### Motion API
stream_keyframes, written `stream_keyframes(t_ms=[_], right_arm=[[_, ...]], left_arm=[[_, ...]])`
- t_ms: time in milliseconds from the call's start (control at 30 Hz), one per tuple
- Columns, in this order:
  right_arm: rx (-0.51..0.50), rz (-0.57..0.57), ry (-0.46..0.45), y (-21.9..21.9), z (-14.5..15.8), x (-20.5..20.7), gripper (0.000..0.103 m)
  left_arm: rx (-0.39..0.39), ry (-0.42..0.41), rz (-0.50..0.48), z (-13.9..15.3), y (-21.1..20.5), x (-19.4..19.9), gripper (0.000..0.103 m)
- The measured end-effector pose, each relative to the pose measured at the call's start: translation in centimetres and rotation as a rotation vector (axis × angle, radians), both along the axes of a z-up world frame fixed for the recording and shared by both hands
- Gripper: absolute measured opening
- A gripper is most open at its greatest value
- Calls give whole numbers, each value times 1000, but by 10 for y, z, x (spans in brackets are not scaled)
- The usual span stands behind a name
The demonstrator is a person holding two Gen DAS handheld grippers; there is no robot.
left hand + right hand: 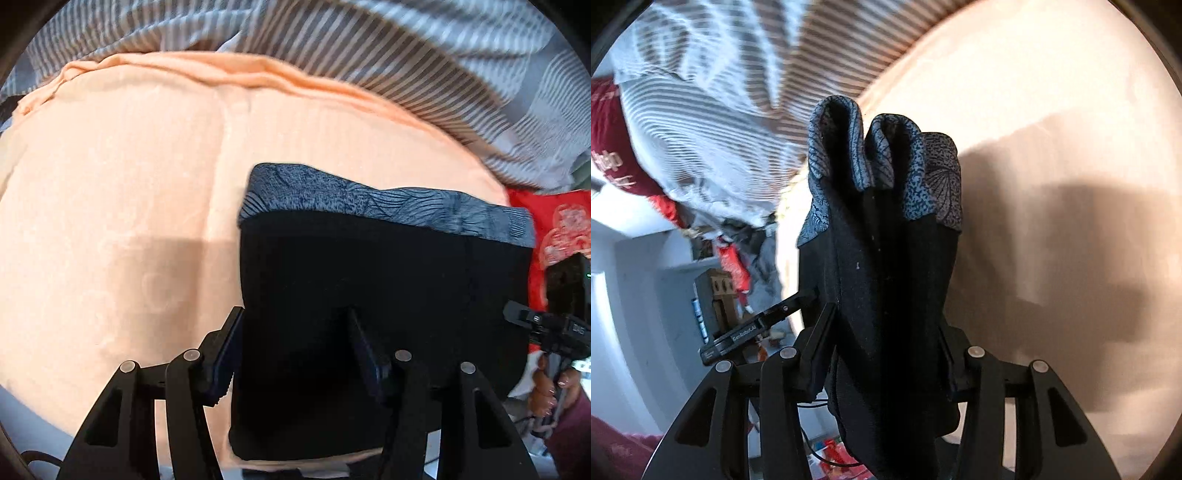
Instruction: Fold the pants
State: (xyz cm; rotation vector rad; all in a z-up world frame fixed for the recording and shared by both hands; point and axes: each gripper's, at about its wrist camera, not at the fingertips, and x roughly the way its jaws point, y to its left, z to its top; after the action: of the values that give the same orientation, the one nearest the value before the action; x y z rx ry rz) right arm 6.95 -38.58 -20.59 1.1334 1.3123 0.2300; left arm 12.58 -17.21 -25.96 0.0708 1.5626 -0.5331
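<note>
I have the pants (pixel 369 295) lifted above the bed (pixel 110 203), held between both tools. The left hand-held gripper (pixel 295 332) is closed on one part of the black cloth, its two fingers pinching the fabric between them. The right hand-held gripper (pixel 886 332) is clamped on a bunched section, where several layers stand up in folds.

Step in hand, as I judge it: a late fold. The garment already reads as a compact, multi-layer block, not a full-length piece. The next move calls for lowering the block flat onto the bed, keeping the edges aligned, then releasing both grips without dragging the layers apart.

Materials:
- Pants: matte black knit, soft and limp; a blue-grey band (pixel 388 206) with fine line and dot patterns runs along the far edge.
- Bed: covered by a smooth peach sheet with shallow creases.
- Blanket (pixel 369 48): grey-and-white striped, rumpled, lying beyond the sheet.
- Red cloth (pixel 554 229): printed in white, at the right edge.
</note>
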Motion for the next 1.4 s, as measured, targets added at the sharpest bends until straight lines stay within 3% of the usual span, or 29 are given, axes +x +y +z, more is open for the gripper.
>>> stream_keyframes(t_ms=[100,200,367,467,667,800,1067,1100,1133,1200,1400], right_arm=[[-40,-28,11,1,-5,-3,55],[-164,4,16,8,3,-1,61],[-380,46,61,12,16,-8,66],[-562,76,82,26,27,-7,81],[-695,59,150,36,46,-15,82],[-738,52,172,46,69,-22,83],[-696,1,172,72,104,-50,92],[-695,0,171,75,107,-54,92],[-692,-2,170,79,111,-57,92],[-695,0,165,86,118,-62,103],[-752,32,186,105,135,-70,103]], left_arm=[[-14,-26,5,-8,6,-4,59],[36,-62,19,-13,9,-4,82],[78,-103,6,-11,-1,-11,87],[123,-130,-10,-9,-2,-18,87],[190,-135,6,6,7,-34,87],[200,-169,-29,31,15,-50,87],[205,-195,-86,61,24,-73,87],[214,-197,-97,64,24,-76,99],[226,-209,-101,67,24,-78,103],[232,-210,-115,70,24,-84,103],[239,-180,-133,80,28,-100,103]])
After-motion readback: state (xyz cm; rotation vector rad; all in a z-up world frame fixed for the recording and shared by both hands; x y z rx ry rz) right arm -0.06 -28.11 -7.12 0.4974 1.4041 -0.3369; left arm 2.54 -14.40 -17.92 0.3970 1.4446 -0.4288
